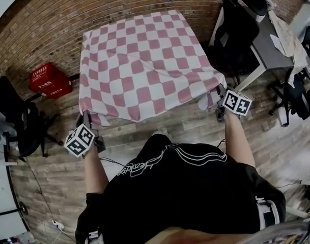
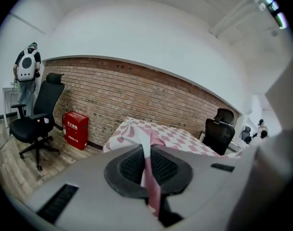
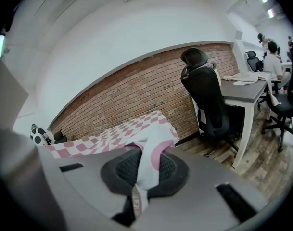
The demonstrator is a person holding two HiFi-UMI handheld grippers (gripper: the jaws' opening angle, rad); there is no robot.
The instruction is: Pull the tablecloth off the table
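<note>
Both forearms are stretched forward from the person's body. The left gripper (image 1: 86, 118) is held at the near left corner of the pink-and-white checked tablecloth (image 1: 144, 65), and the right gripper (image 1: 219, 90) at its near right corner. Each gripper is pointed slightly downward, toward the brick wall (image 1: 53, 19).

The left gripper's jaws are clamped on a bunched fold of the cloth, which is seen running between the ribbed pads (image 2: 129, 167). The right gripper's jaws are likewise clenched on a gathered corner.

The tablecloth is spread over the table, whose top is wholly covered, and the two near corners are drawn out toward the grips.

The table is set close to the wall. A red crate (image 1: 49, 80) is placed on the wood-plank floor (image 1: 195, 128) at the left by the wall. A black office chair (image 1: 236, 29) and a grey desk (image 1: 269, 47) are found at the right.
</note>
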